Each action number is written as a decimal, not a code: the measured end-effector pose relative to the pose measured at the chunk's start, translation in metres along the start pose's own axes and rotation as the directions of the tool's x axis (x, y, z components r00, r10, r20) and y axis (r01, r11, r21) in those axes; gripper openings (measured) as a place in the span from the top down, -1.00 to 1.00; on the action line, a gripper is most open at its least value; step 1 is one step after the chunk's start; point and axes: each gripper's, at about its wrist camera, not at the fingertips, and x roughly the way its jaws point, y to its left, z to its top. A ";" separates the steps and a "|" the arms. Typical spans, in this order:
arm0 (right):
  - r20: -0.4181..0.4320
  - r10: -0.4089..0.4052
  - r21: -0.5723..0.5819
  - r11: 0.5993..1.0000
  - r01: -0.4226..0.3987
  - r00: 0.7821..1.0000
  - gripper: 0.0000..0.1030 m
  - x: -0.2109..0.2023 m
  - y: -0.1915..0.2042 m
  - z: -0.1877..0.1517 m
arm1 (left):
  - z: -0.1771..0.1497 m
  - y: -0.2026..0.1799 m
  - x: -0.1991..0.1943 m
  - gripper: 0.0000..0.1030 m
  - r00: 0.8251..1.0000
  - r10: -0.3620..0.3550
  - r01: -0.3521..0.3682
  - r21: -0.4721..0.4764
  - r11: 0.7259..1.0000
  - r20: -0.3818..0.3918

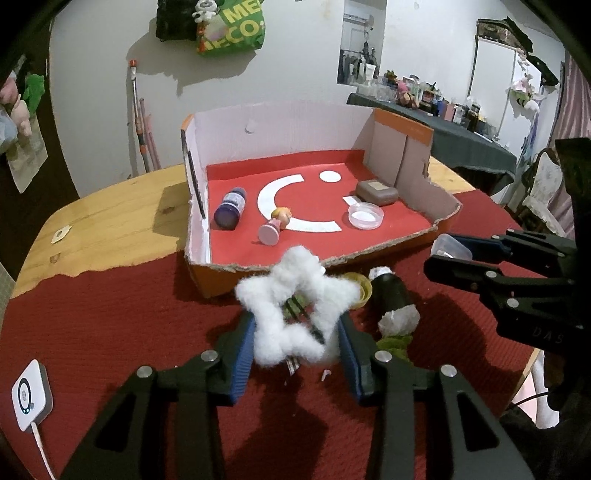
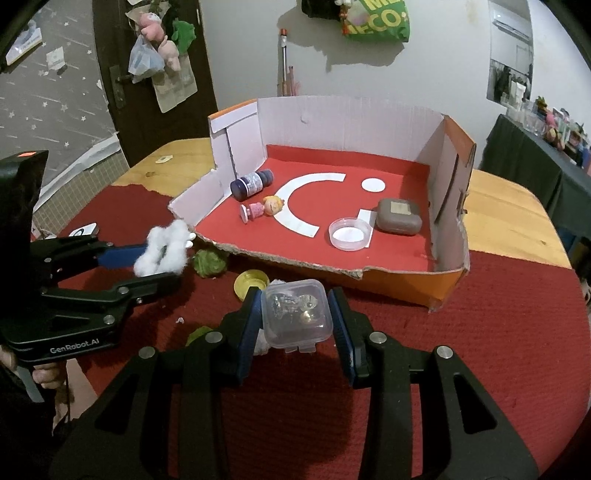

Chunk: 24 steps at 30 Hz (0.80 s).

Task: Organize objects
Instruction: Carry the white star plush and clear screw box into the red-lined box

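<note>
Ribbed red mat (image 1: 110, 314), left gripper (image 1: 295, 332) clamping fluffy star (image 1: 295, 314) (white), right gripper (image 2: 295, 317) gripping clear box (image 2: 295, 317)

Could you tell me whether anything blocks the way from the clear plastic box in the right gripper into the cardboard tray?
Nothing visible does. The clear plastic box is held in the right gripper just before the cardboard tray's low, torn front edge, and the red floor behind that edge is bare up to the round clear dish.

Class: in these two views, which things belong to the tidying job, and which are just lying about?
Part of the job:
left gripper shut on the fluffy white star
right gripper shut on the clear plastic box
cardboard tray

Just lying about:
white charger pad
green bag on the wall
</note>
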 end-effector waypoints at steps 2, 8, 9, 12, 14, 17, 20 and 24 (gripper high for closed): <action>0.002 0.005 0.001 1.000 -0.005 1.000 0.31 0.000 -0.001 0.002 | 0.003 0.000 0.001 0.18 1.000 -0.006 0.006 0.000 1.000 0.000; -0.002 0.017 -0.002 1.000 -0.017 1.000 0.31 0.002 -0.002 0.008 | 0.011 -0.001 0.003 0.19 1.000 -0.002 0.002 0.012 1.000 -0.001; -0.004 0.021 -0.002 1.000 -0.021 1.000 0.31 0.003 -0.003 0.009 | 0.014 -0.001 0.003 0.19 1.000 -0.004 0.004 0.014 1.000 0.000; -0.002 0.028 -0.005 1.000 -0.028 1.000 0.31 0.004 -0.004 0.015 | 0.021 -0.001 0.004 0.19 1.000 -0.012 0.011 0.019 1.000 0.002; -0.001 0.027 -0.008 1.000 -0.027 1.000 0.31 0.005 -0.006 0.020 | 0.026 0.000 0.006 0.19 1.000 -0.014 0.014 0.021 1.000 0.000; -0.002 0.031 -0.010 0.999 -0.031 1.000 0.31 0.007 -0.008 0.025 | 0.035 0.000 0.009 0.19 1.000 -0.021 0.021 0.025 0.999 -0.004; -0.005 0.035 -0.011 0.999 -0.035 0.999 0.31 0.011 -0.011 0.031 | 0.042 -0.001 0.012 0.19 1.000 -0.028 0.028 0.035 0.999 -0.008; -0.015 0.042 -0.009 0.999 -0.043 0.999 0.31 0.016 -0.015 0.036 | 0.051 -0.002 0.017 0.19 0.999 -0.036 0.036 0.046 0.998 -0.017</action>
